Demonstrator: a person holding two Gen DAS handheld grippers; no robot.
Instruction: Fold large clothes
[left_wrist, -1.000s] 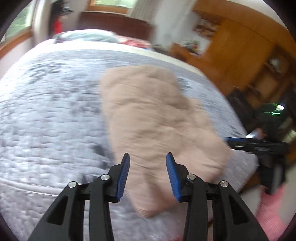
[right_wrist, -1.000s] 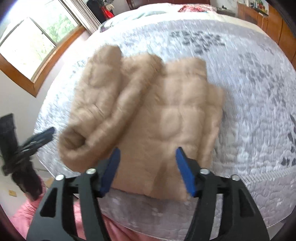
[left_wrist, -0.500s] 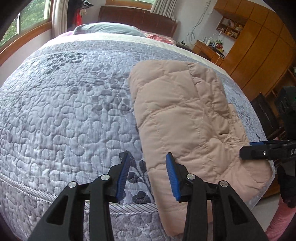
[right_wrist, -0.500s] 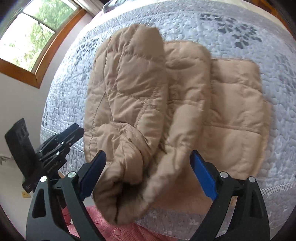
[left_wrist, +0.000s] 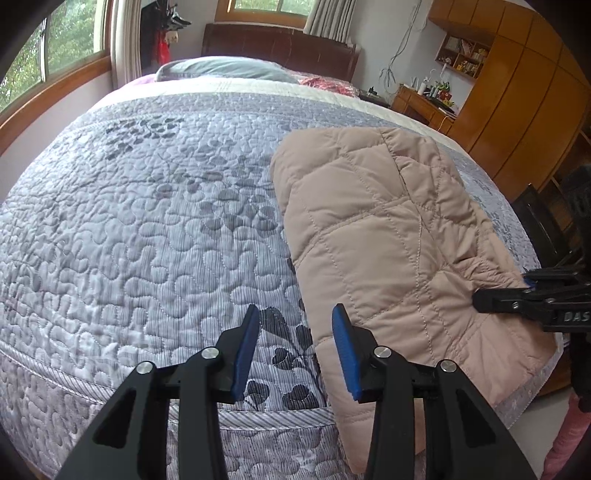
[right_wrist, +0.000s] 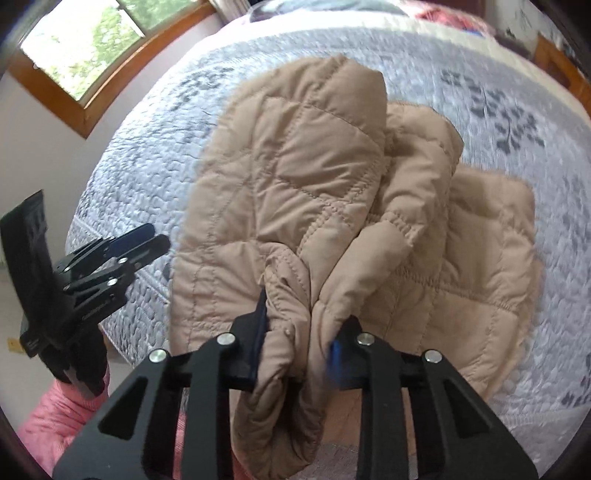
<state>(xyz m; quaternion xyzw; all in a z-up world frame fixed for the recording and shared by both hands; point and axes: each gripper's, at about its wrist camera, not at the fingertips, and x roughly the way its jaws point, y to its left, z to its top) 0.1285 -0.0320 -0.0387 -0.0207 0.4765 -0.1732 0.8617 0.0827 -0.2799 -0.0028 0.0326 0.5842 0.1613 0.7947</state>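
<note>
A tan quilted jacket (left_wrist: 388, 236) lies folded on the grey quilted bed, its near end hanging over the bed's front edge. My left gripper (left_wrist: 295, 347) is open and empty, hovering above the bedspread just left of the jacket's near edge. In the right wrist view the jacket (right_wrist: 303, 177) shows bunched sleeve folds. My right gripper (right_wrist: 299, 325) is closed on the bunched sleeve end of the jacket at its near edge. The right gripper also shows in the left wrist view (left_wrist: 532, 295), and the left gripper shows in the right wrist view (right_wrist: 122, 247).
The bed (left_wrist: 129, 221) fills both views, with pillows (left_wrist: 221, 70) at the headboard. Wooden cabinets (left_wrist: 517, 110) and a desk stand on the right, a window (right_wrist: 85, 40) on the left. A pink-sleeved arm (right_wrist: 59, 417) is at the bed's front edge.
The right gripper has closed from wide open onto the bunched sleeve end. The left gripper has stayed open and barely shifted beside the jacket.
</note>
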